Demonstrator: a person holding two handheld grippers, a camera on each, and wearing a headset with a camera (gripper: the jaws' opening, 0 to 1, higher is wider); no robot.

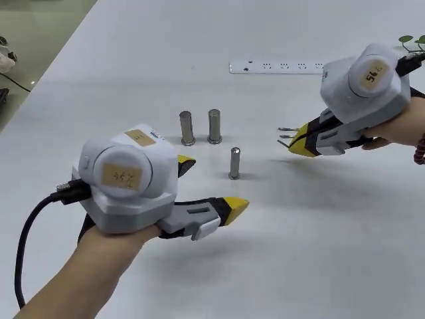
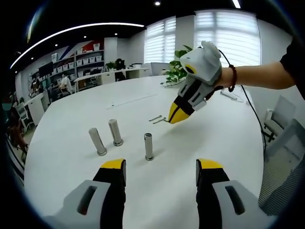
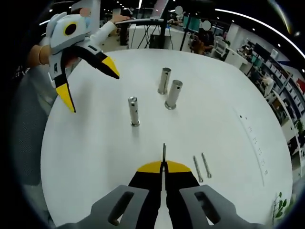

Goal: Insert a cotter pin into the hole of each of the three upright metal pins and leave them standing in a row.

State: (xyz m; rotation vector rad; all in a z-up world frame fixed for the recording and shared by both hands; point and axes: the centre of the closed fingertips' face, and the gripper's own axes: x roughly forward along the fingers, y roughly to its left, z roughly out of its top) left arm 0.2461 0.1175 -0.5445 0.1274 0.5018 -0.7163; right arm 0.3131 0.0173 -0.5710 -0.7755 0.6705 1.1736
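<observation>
Steel cylindrical pins, three, polished, upright on the white bench (image 1: 319, 226): left rear pin (image 1: 186, 127) and right rear pin (image 1: 214, 126) just beside each other, front pin (image 1: 234, 163) standing apart, nearer the person.

Left gripper (image 1: 211, 183), grey with yellow tips: jaws spread wide, nothing between them, hovering near the front pin.

Right gripper (image 3: 163, 164): jaws pressed together on a thin metal cotter pin (image 3: 164, 151), low over the bench.

Loose cotter pins, two (image 3: 195, 168), lying side by side just beside the right gripper.

White power strip (image 1: 275, 66), flat at the far side.
</observation>
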